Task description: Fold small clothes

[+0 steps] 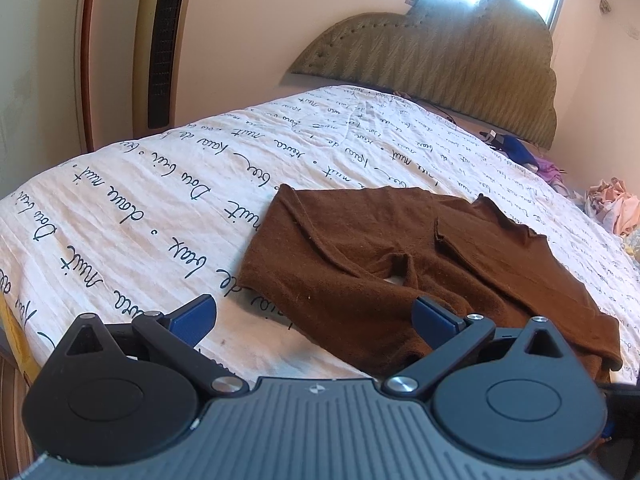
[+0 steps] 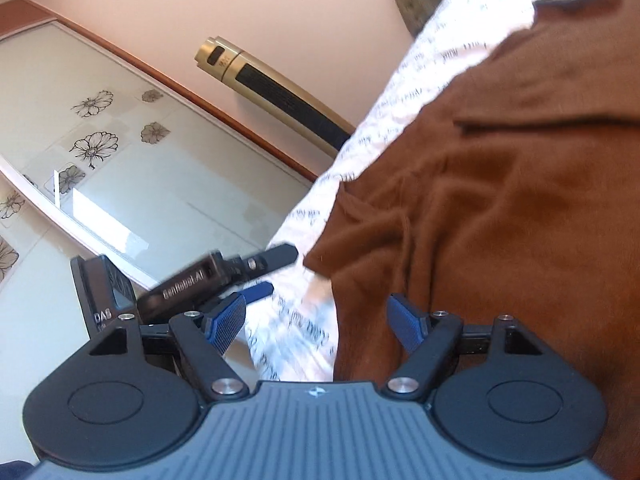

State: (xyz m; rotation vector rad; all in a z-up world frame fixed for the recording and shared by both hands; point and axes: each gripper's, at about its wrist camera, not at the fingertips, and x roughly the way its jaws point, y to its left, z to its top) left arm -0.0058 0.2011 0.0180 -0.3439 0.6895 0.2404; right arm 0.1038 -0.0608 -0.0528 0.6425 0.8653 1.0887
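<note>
A small brown knit garment (image 1: 400, 256) lies partly folded on the white bedspread (image 1: 160, 208) with black script. My left gripper (image 1: 316, 316) is open and empty just above the bed, at the garment's near edge; its right finger is over the brown cloth. In the right wrist view the same garment (image 2: 500, 200) fills the right side. My right gripper (image 2: 320, 320) is open and empty, close to the garment's edge, with its right finger against the cloth. The left gripper's body (image 2: 192, 280) shows beyond it.
A padded headboard (image 1: 440, 56) stands at the far end below a bright window. Loose clothes (image 1: 612, 208) lie at the bed's far right. A tall tower fan (image 1: 164, 40) and a wardrobe with flower-printed doors (image 2: 100, 140) stand to the left.
</note>
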